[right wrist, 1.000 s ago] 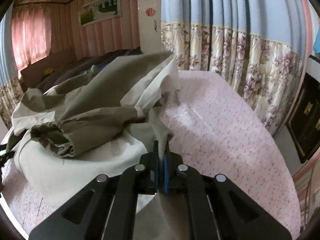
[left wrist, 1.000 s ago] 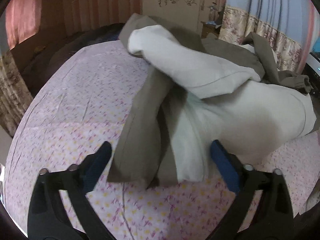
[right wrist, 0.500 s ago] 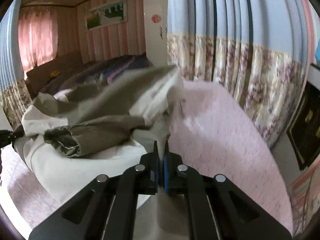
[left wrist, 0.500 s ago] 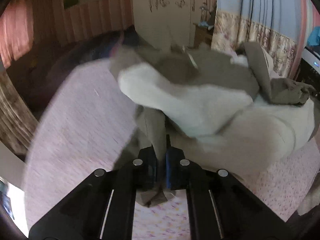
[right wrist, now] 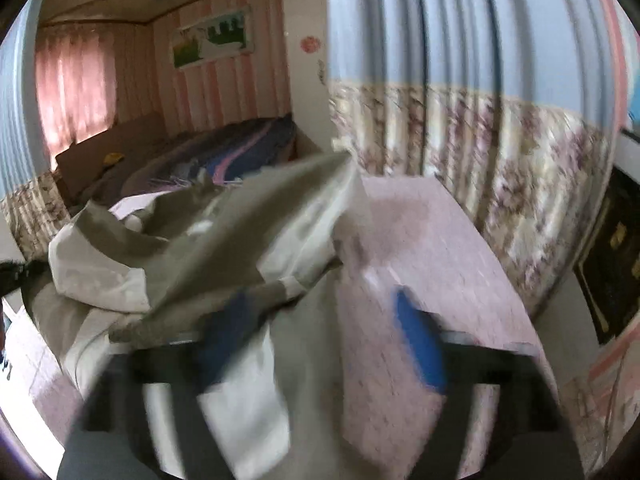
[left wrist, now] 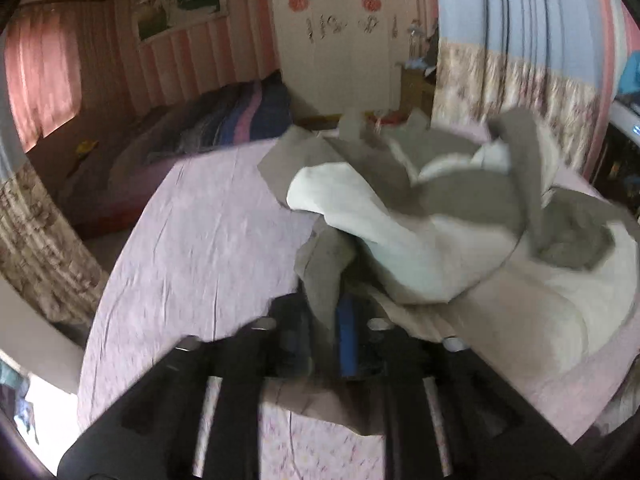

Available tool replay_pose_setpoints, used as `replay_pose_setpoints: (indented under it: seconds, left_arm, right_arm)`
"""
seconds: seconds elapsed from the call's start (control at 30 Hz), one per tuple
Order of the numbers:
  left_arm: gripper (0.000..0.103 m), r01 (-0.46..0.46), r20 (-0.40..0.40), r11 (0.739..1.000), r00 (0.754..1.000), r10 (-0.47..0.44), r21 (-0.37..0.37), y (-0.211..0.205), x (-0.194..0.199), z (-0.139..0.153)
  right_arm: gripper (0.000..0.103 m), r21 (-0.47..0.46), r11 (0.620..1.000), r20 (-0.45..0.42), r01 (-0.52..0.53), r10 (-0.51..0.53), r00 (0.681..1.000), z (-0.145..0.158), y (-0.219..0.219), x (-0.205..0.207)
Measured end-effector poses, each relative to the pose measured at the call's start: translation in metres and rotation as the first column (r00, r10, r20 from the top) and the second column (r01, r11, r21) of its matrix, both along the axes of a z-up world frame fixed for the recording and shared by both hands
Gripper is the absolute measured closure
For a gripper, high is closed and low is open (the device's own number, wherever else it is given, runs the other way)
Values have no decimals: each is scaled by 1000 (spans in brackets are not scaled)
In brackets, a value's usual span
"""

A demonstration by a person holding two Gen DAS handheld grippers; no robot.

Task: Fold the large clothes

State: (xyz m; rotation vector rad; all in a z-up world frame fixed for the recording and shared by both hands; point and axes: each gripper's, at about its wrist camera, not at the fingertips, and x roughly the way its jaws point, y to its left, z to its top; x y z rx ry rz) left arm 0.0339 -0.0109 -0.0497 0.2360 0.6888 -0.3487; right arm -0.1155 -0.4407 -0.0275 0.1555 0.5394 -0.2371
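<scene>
A large olive and cream jacket (left wrist: 440, 216) lies crumpled on the pink floral bed sheet (left wrist: 192, 248). My left gripper (left wrist: 326, 320) is shut on an olive fold of the jacket and holds it lifted. In the right wrist view the jacket (right wrist: 224, 236) lies to the left and drapes between the jaws. My right gripper (right wrist: 324, 336) is open, its blue pads (right wrist: 420, 344) spread wide. This view is blurred by motion.
A second bed with a dark striped blanket (left wrist: 224, 120) stands beyond. Floral curtains (right wrist: 500, 160) hang along the right side of the bed. A white wardrobe (left wrist: 336, 40) stands at the back wall. The bed edge (left wrist: 96, 344) runs along the left.
My left gripper closed on the jacket's olive edge and lifted it. My right gripper, shut on the jacket before, has opened and let the cloth go.
</scene>
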Motion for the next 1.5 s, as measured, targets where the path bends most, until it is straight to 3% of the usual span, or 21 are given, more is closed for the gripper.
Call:
replay_pose_setpoints:
  seconds: [0.03, 0.07, 0.17, 0.27, 0.57, 0.63, 0.7, 0.77, 0.83, 0.87, 0.93, 1.0, 1.2, 1.37, 1.5]
  left_arm:
    - [14, -10, 6, 1000, 1000, 10, 3, 5, -8, -8]
    - [5, -30, 34, 1000, 999, 31, -4, 13, -21, -14]
    - [4, -24, 34, 999, 999, 25, -33, 35, -50, -23]
    - [3, -19, -20, 999, 1000, 18, -39, 52, -64, -39]
    - [3, 5, -100, 1000, 995, -4, 16, 27, -39, -86]
    - [3, -4, -101, 1000, 995, 3, -13, 27, -29, -86]
    - [3, -4, -90, 1000, 996, 2, -29, 24, -24, -86]
    - [14, 6, -80, 999, 997, -9, -40, 16, -21, -83]
    - [47, 38, -86, 997, 995, -45, -74, 7, -19, -77]
    - [53, 56, -80, 996, 995, -62, -75, -3, -16, -73]
    - [78, 82, -72, 994, 994, -87, -72, -13, -16, -67]
    - [86, 95, -56, 993, 994, -99, -64, -19, -15, -56]
    - [93, 117, 1, 992, 993, -117, -38, -19, -21, 2]
    - [93, 144, 66, 989, 988, -142, -32, -13, -36, 61]
    - [90, 167, 62, 985, 985, -164, -38, -16, -41, 85]
  right_arm:
    - [21, 19, 1000, -27, 4, -4, 1000, -10, -5, -6]
    - [21, 48, 999, -60, 8, -6, 998, -20, -11, -13]
    - [21, 139, 990, -100, 31, -17, 995, -44, -26, -39]
    - [21, 231, 972, -94, -47, 71, 993, -65, -30, -62]
    - [20, 136, 972, -137, -191, 209, 968, -86, 15, -57]
    - [26, 135, 969, -149, -205, 225, 963, -88, 19, -53]
    - [75, 140, 967, -160, -212, 233, 959, -88, 21, -51]
    - [82, 127, 970, -171, -208, 228, 959, -88, 23, -49]
    - [87, 87, 972, -190, -216, 229, 955, -84, 32, -45]
    - [88, 75, 973, -185, -217, 228, 956, -81, 36, -45]
    - [88, 79, 972, -141, -223, 232, 962, -69, 36, -45]
    - [89, 67, 972, -92, -223, 229, 969, -54, 35, -47]
    - [91, 21, 980, -19, -200, 200, 980, -6, 28, -49]
    - [92, 87, 976, 61, -201, 196, 979, 29, 21, -57]
    - [91, 134, 970, 80, -204, 194, 978, 44, 13, -55]
